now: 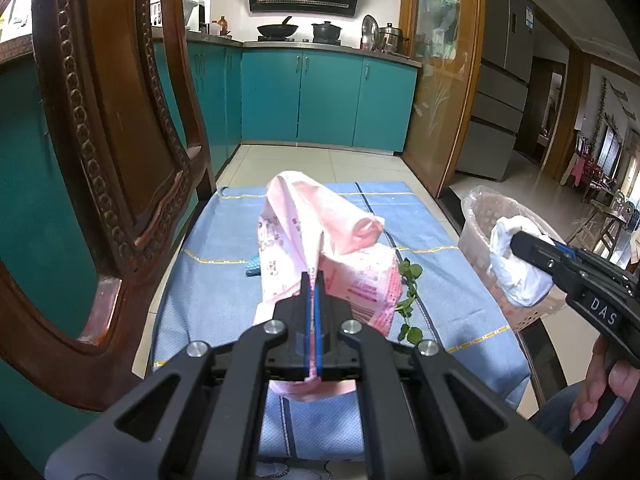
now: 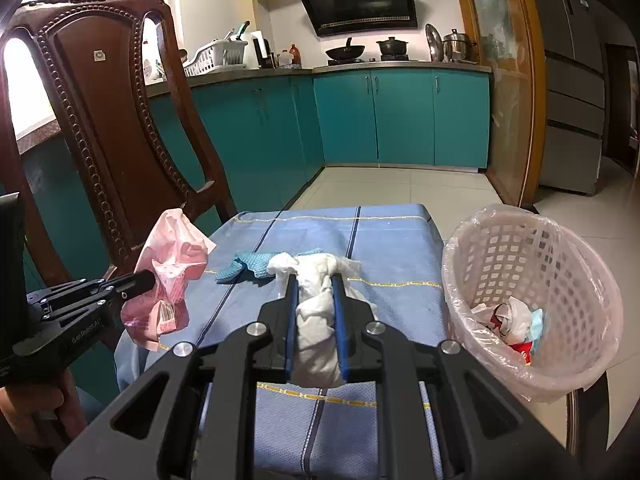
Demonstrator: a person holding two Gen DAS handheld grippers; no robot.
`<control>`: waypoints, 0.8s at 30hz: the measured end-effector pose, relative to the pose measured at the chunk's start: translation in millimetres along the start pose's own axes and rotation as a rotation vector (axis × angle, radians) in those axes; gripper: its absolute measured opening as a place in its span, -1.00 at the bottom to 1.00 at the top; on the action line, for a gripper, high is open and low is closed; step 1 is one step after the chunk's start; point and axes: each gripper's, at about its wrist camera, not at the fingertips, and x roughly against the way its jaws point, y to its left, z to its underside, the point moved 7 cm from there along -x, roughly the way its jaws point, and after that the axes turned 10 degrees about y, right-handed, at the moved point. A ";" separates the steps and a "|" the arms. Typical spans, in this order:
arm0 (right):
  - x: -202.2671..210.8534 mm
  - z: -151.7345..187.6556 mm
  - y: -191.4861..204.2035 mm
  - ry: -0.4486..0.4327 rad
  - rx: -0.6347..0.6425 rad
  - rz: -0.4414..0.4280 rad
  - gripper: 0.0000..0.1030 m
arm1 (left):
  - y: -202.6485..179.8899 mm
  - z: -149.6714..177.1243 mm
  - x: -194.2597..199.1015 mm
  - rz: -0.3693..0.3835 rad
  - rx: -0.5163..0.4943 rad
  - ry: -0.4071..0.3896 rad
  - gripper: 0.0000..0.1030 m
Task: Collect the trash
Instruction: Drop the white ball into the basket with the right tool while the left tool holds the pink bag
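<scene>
Left gripper (image 1: 313,280): your jaws are pinched tight on the pink plastic bag (image 1: 320,232), held up over the blue tablecloth (image 1: 208,292).
Right gripper (image 2: 315,284): you have it clamped on a crumpled white wad of paper or plastic (image 2: 316,320), above the cloth.
Waste basket (image 2: 532,248): lined, at the table's right edge, already holding scraps.
Leafy sprig (image 1: 408,292): beside the pink bag.
Teal rag (image 2: 248,266): on the cloth, farther back.

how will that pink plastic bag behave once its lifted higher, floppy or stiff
Probably floppy: the pink plastic bag droops and crumples below the left gripper, which pinches only a thin fold. Likely very light, since that small pinch carries it. It may slip or swing, being thin glossy film.
</scene>
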 end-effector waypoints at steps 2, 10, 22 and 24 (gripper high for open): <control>-0.5 0.1 0.5 0.002 0.001 0.000 -0.69 | 0.2 -0.6 -0.9 0.001 -0.001 0.002 -0.96; -2.0 0.9 2.8 0.016 0.008 0.002 -0.69 | 0.3 -0.4 -0.4 0.000 0.002 0.004 -0.96; 44.1 -31.3 -165.5 -0.236 -0.467 0.269 0.83 | -12.0 -0.3 -1.1 0.041 -0.041 0.014 -0.95; 54.7 -20.3 -178.1 -0.256 -0.546 0.230 0.87 | -16.9 0.6 -2.4 0.048 -0.048 0.019 -0.95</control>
